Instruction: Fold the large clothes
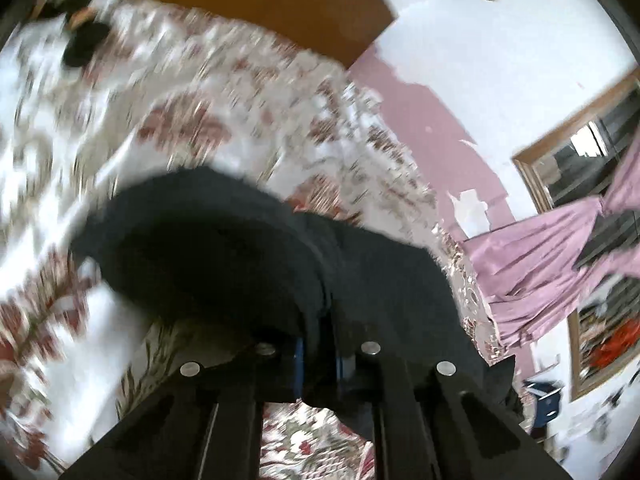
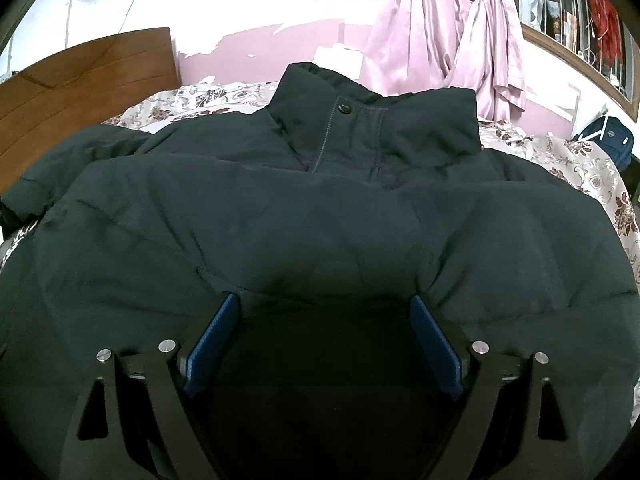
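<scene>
A large black padded jacket (image 2: 320,208) lies spread on a floral bedspread (image 2: 592,160), its stand-up collar (image 2: 372,120) with a snap button at the far side. My right gripper (image 2: 324,344) is open, its blue pads (image 2: 212,344) set wide apart and resting down on the jacket's near part. In the left wrist view the picture is tilted and blurred. My left gripper (image 1: 320,356) is shut on a bunched part of the black jacket (image 1: 208,248), lifted over the bedspread (image 1: 192,92). Which part of the jacket it is I cannot tell.
A brown wooden headboard (image 2: 80,80) stands at the back left of the bed. Pink curtains (image 2: 432,32) hang by barred windows on the far wall. A blue backpack (image 2: 608,140) sits beyond the bed's right edge. A small dark blurred item (image 1: 84,44) lies on the bedspread.
</scene>
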